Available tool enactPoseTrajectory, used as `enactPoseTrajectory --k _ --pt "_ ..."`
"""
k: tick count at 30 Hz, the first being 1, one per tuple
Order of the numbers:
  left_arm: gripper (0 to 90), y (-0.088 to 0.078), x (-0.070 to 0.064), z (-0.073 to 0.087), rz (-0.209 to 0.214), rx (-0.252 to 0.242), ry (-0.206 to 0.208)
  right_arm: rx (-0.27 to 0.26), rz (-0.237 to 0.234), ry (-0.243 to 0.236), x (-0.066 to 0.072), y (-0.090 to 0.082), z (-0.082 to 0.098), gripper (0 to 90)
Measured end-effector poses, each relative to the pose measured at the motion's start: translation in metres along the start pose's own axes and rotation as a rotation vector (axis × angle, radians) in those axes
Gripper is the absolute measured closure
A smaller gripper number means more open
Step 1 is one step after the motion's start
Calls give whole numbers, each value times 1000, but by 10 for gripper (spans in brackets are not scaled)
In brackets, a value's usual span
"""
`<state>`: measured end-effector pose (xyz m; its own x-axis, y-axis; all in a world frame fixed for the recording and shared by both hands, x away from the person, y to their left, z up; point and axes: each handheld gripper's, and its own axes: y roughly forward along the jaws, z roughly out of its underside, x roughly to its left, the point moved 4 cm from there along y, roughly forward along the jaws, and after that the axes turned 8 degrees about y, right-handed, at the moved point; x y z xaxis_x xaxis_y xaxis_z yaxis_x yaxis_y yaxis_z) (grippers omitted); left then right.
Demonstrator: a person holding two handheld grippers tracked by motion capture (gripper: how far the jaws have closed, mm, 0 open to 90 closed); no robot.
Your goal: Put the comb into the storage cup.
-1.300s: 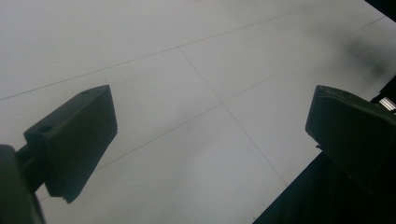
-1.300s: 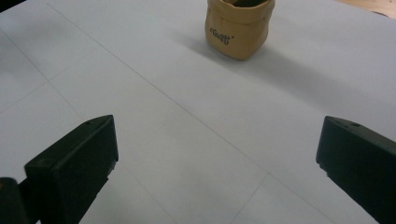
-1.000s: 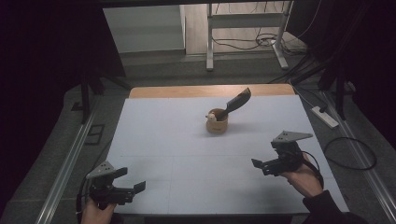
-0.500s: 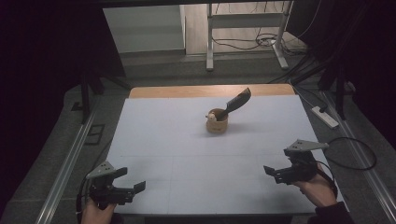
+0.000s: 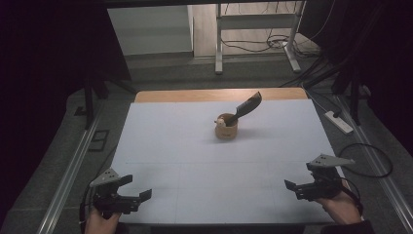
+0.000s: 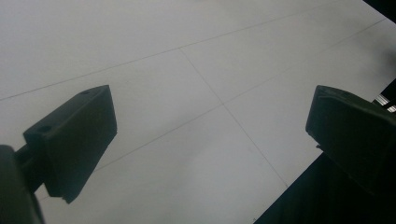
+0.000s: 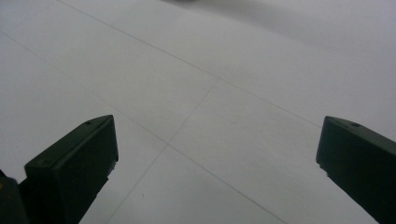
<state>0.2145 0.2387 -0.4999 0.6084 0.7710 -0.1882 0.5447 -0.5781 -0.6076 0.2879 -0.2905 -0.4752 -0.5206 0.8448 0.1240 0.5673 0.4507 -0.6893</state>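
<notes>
1. A white table (image 5: 195,161) stands in a dim room.
2. A small wooden cup (image 5: 226,128) sits mid-table toward the far edge, with a dark spatula (image 5: 246,107) leaning out of it.
3. The left gripper (image 5: 138,189) is at the near left corner, jaws wide apart, empty.
4. The right gripper (image 5: 297,187) is at the near right edge, equally wide, empty, well apart from the cup.

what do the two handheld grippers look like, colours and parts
Both are black. The left gripper and right gripper each carry a grey three-cornered plate on top, and each ends in two blocky black jaws with slanted tips and small holes near the ends, seen close in the gripper views. A dark cable trails behind each. A dark sleeve edge shows at the right wrist.
</notes>
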Motion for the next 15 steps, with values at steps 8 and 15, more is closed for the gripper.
enactPoseTrajectory --k 8,15 --pt "24 0 0 0 2 0 1 2 30 26 -4 -9 11 0" --pt "23 0 -1 0 -5 4 9 8 50 50 -5 -15 19 0"
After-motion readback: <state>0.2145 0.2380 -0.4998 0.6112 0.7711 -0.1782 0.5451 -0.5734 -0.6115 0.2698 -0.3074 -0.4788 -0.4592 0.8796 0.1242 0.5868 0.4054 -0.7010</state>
